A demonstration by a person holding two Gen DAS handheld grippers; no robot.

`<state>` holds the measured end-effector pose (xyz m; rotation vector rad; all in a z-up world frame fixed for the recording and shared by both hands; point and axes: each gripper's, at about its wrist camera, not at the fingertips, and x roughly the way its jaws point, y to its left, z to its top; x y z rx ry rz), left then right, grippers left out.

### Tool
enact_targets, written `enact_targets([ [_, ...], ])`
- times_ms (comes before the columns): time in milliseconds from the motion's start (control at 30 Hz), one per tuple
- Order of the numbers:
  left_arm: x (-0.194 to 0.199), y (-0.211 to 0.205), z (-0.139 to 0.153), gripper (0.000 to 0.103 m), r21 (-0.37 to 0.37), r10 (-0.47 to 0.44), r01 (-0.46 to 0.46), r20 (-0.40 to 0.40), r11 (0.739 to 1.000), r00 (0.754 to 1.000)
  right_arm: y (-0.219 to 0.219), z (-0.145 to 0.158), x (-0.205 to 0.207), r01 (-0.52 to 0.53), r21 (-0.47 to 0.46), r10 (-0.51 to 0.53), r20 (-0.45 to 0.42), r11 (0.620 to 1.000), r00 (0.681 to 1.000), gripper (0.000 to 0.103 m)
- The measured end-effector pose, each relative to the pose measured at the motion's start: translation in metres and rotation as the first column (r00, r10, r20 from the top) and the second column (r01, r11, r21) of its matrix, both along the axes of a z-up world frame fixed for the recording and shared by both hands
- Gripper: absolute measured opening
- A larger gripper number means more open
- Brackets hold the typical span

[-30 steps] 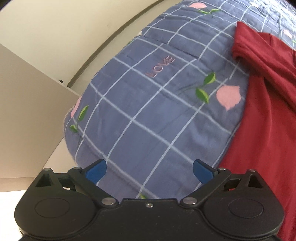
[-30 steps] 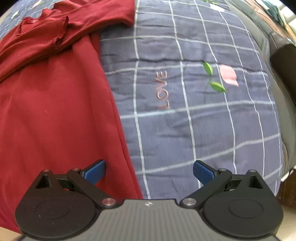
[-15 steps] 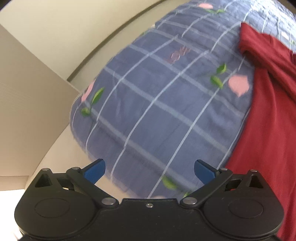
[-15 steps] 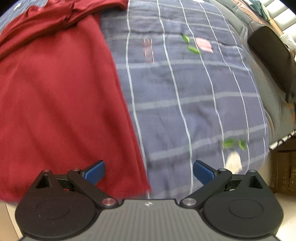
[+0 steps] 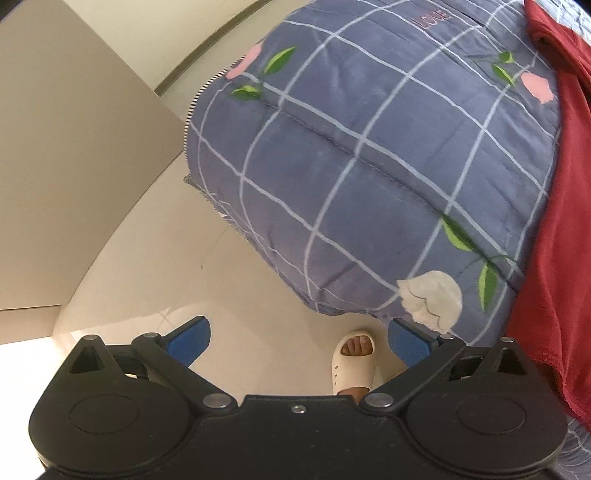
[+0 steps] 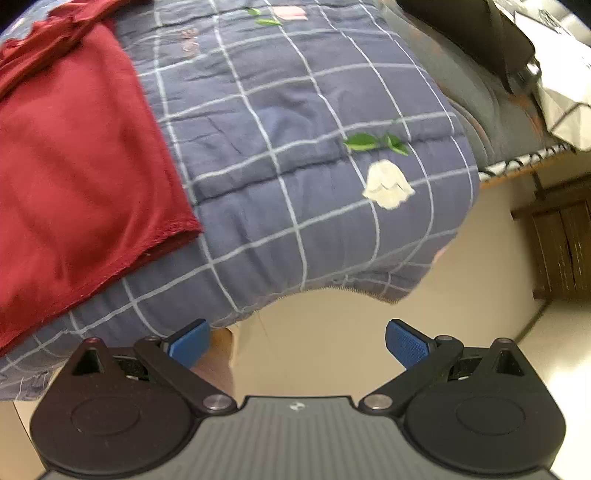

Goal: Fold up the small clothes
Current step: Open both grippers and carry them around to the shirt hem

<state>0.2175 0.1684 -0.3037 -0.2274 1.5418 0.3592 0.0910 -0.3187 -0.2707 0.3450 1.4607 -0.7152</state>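
A dark red garment point(image 6: 81, 173) lies spread flat on a blue checked quilt point(image 6: 295, 155), with its hem near the quilt's front edge and its sleeves bunched at the far left. In the left wrist view the garment point(image 5: 557, 229) runs down the right side. My left gripper point(image 5: 298, 338) is open and empty, off the quilt's near edge, over the floor. My right gripper point(image 6: 297, 339) is open and empty, also off the quilt's front edge, to the right of the garment's hem corner.
The quilt point(image 5: 369, 155) hangs over the bed's edge above a pale floor point(image 5: 155, 266). A foot in a white slipper point(image 5: 354, 360) stands below the left gripper. A dark object point(image 6: 476, 33) and a wooden cabinet point(image 6: 561, 247) are at the right.
Both grippers have drawn back from over the quilt to beyond its front edge. The floor, the slipper and the garment's hem have come into view. Both stayed open.
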Motion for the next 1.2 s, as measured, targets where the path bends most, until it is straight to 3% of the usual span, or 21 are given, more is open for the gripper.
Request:
enact_targets([
  [200, -0.013, -0.005, -0.001, 0.102, 0.026, -0.044, 0.044, -0.007, 0.999, 0.999, 0.006, 0.006, 0.002, -0.196, -0.076, 0.2, 0.04, 0.978, 0.979, 0.103],
  [267, -0.014, -0.015, -0.003, 0.102, 0.027, -0.077, 0.077, -0.014, 0.997, 0.997, 0.012, 0.006, 0.006, -0.306, -0.105, 0.313, 0.059, 0.946, 0.948, 0.103],
  [333, -0.015, -0.026, -0.002, 0.102, 0.028, -0.115, 0.116, -0.016, 0.993, 0.993, 0.02, 0.006, 0.011, -0.436, -0.13, 0.447, 0.069, 0.89, 0.892, 0.103],
  [400, -0.016, -0.04, 0.001, 0.102, 0.034, -0.164, 0.165, -0.015, 0.986, 0.986, 0.03, 0.004, 0.018, -0.569, -0.157, 0.583, 0.064, 0.807, 0.81, 0.103],
  [500, -0.016, -0.064, 0.007, 0.102, 0.045, -0.241, 0.241, -0.006, 0.969, 0.97, 0.048, -0.003, 0.028, -0.745, -0.19, 0.763, 0.038, 0.639, 0.645, 0.103],
  [700, -0.014, -0.109, 0.016, 0.102, 0.04, -0.345, 0.344, 0.012, 0.938, 0.938, 0.079, -0.03, 0.039, -0.932, -0.209, 0.941, -0.106, 0.295, 0.321, 0.103],
  [833, -0.02, -0.132, 0.024, 0.102, 0.034, -0.373, 0.372, 0.03, 0.928, 0.927, 0.087, -0.047, 0.04, -0.972, -0.185, 0.975, -0.142, 0.145, 0.173, 0.103],
  [900, -0.026, -0.138, 0.024, 0.102, 0.045, -0.396, 0.394, 0.023, 0.918, 0.918, 0.092, -0.056, 0.04, -0.979, -0.182, 0.982, -0.147, 0.092, 0.119, 0.103],
  [967, -0.031, -0.138, 0.024, 0.102, 0.058, -0.401, 0.4, 0.004, 0.915, 0.916, 0.092, -0.06, 0.04, -0.982, -0.174, 0.985, -0.141, 0.078, 0.103, 0.102],
  [1100, -0.041, -0.128, 0.022, 0.102, 0.082, -0.347, 0.349, -0.032, 0.934, 0.937, 0.086, -0.061, 0.044, -0.98, -0.161, 0.985, -0.113, 0.115, 0.134, 0.1],
  [1200, -0.042, -0.12, 0.028, 0.102, 0.095, -0.295, 0.298, -0.038, 0.95, 0.955, 0.084, -0.057, 0.041, -0.985, -0.155, 0.992, -0.084, 0.081, 0.095, 0.087],
])
